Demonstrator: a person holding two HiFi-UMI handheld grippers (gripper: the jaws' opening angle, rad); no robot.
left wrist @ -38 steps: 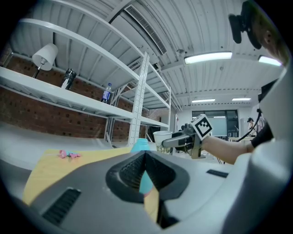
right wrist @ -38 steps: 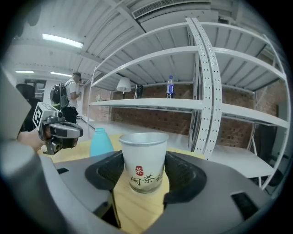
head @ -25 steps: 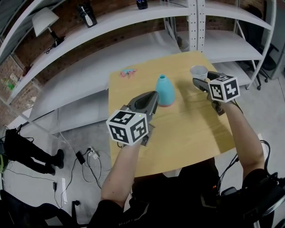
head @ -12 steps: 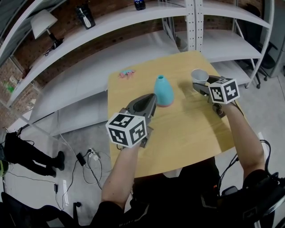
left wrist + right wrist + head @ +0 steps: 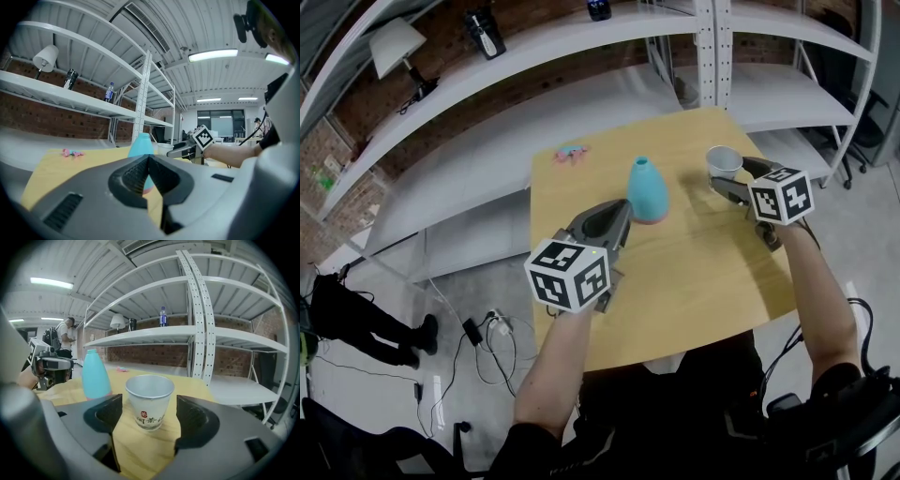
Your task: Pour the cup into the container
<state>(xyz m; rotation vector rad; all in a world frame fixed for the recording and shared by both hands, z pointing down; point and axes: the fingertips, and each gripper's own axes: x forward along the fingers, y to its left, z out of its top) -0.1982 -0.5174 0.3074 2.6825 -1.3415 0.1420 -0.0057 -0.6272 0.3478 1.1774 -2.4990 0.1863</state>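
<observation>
A white paper cup (image 5: pixel 723 159) (image 5: pixel 150 401) stands upright on the wooden table (image 5: pixel 694 272), near its far right corner. My right gripper (image 5: pixel 732 174) (image 5: pixel 149 409) has a jaw on each side of the cup. The jaws are opening and the pads stand clear of the cup's wall. A teal bottle-shaped container (image 5: pixel 647 190) (image 5: pixel 95 373) (image 5: pixel 140 143) stands upright at the table's middle. My left gripper (image 5: pixel 622 208) (image 5: pixel 148 159) is shut and empty, its tip just short of the container's near left side.
A small pink object (image 5: pixel 570 152) (image 5: pixel 72 153) lies near the table's far left corner. White shelving (image 5: pixel 712 56) rises behind the table, with a lamp and bottles on it. Cables lie on the grey floor (image 5: pixel 478 328) to the left.
My right gripper has drawn slightly back and to the right, while the cup stays standing on the table. The left gripper has barely moved.
</observation>
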